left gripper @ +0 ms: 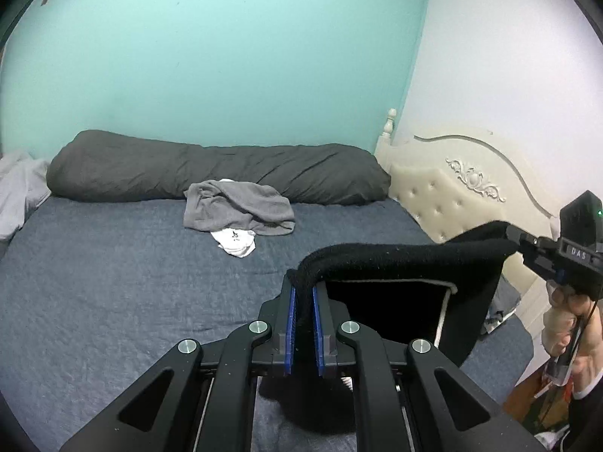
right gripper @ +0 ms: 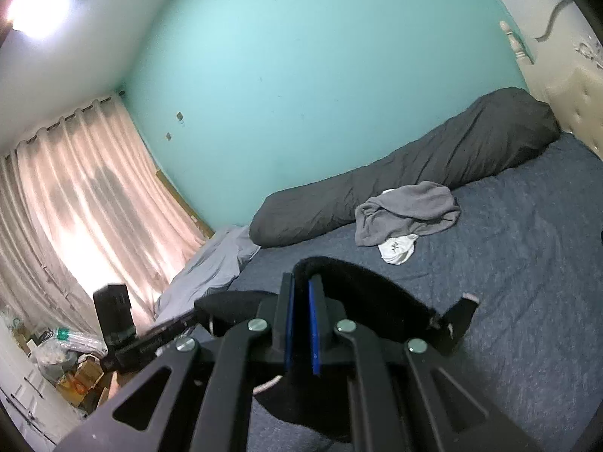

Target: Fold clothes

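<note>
Item in hand: a black fleecy knit garment with a pale cord at its hem, held clear above the blue-grey bed cover, stretched between two grippers. The left gripper, black-framed with blue pads, is closed narrow on one bunched edge; the right gripper, of the same make, is likewise closed narrow on the opposite edge, the cloth sagging between them. Step in hand, as judged: the garment is spread in the air by its two edges, which suits either laying it flat on the bed for folding or bringing one half over the other; the pictures do not settle which. The next move calls for even tension and both grips kept level so the cloth lands without creases. Also on the bed: a crumpled grey jersey garment over a white cloth with small dark print, unreadable, both near a long dark grey rolled duvet. Writing: the housing of the right gripper, seen from the left wrist, bears letters reading "DAS"
</note>
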